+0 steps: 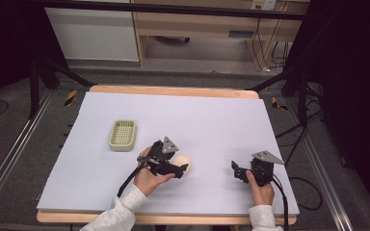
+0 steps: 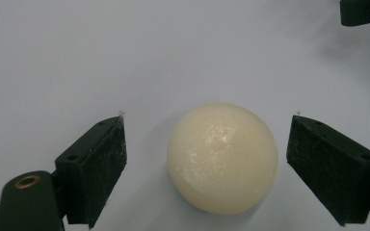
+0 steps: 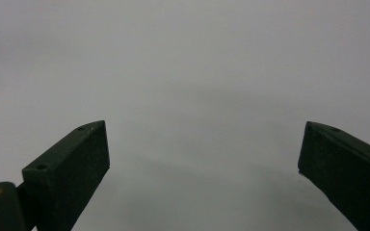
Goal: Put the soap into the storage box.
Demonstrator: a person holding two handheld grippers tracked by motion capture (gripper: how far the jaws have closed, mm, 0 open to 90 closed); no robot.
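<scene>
A cream-coloured round soap-like ball (image 2: 221, 156) lies on the pale mat between the jaws of my left gripper (image 2: 207, 144). Both pads stand clear of it, with a gap on each side, so the gripper is open around the ball. In the high view the ball (image 1: 183, 162) sits near the middle of the mat at the tip of my left gripper (image 1: 182, 168). My right gripper (image 1: 237, 172) rests to the right near the front of the mat. Its jaws (image 3: 204, 159) are wide apart over bare mat, with nothing between them.
A pale green slotted tray (image 1: 123, 134) lies on the mat to the left and behind the left hand. The mat (image 1: 212, 120) covers a wooden table; its front edge is close to the forearms. Cables trail from both grippers.
</scene>
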